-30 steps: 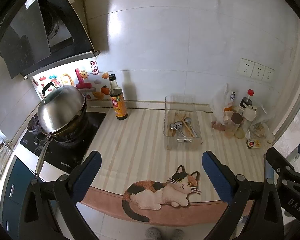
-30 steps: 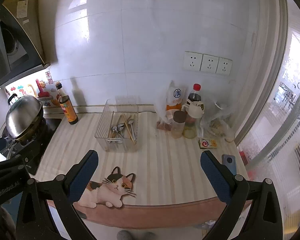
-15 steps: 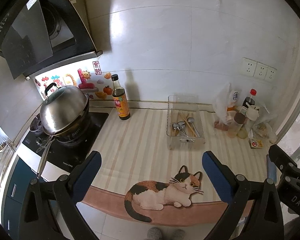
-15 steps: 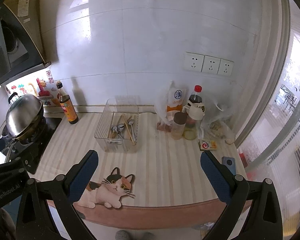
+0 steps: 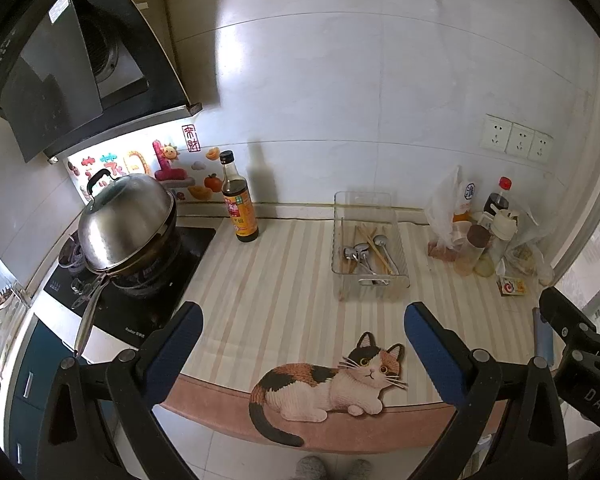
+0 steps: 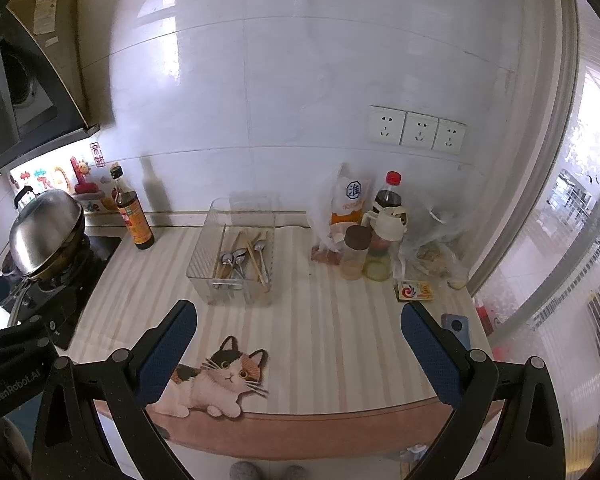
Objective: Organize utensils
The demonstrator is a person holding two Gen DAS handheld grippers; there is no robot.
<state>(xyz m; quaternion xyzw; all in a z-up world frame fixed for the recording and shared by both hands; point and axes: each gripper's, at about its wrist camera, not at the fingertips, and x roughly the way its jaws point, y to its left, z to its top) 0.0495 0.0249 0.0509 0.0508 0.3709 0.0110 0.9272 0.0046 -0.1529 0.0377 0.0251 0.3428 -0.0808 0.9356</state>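
A clear plastic bin (image 5: pixel 369 280) (image 6: pixel 208 248) stands on the striped counter mat near the back wall. It holds several metal spoons (image 5: pixel 358 254) (image 6: pixel 236 259) and wooden chopsticks (image 5: pixel 374 245) (image 6: pixel 256 258). My left gripper (image 5: pixel 300 354) is open and empty, held back over the counter's front edge, well short of the bin. My right gripper (image 6: pixel 298 354) is also open and empty, at the front edge, to the right of the bin.
A lidded steel wok (image 5: pixel 126 226) sits on the black hob at left. A soy sauce bottle (image 5: pixel 238 200) stands beside it. Bottles, jars and plastic bags (image 6: pixel 374 232) crowd the back right. A phone (image 6: pixel 456 330) lies near the right edge. A cat picture (image 5: pixel 332 388) marks the mat's front.
Both grippers have drifted slightly back and up from the counter, so the bin looks a little farther away. Both stay open and empty.
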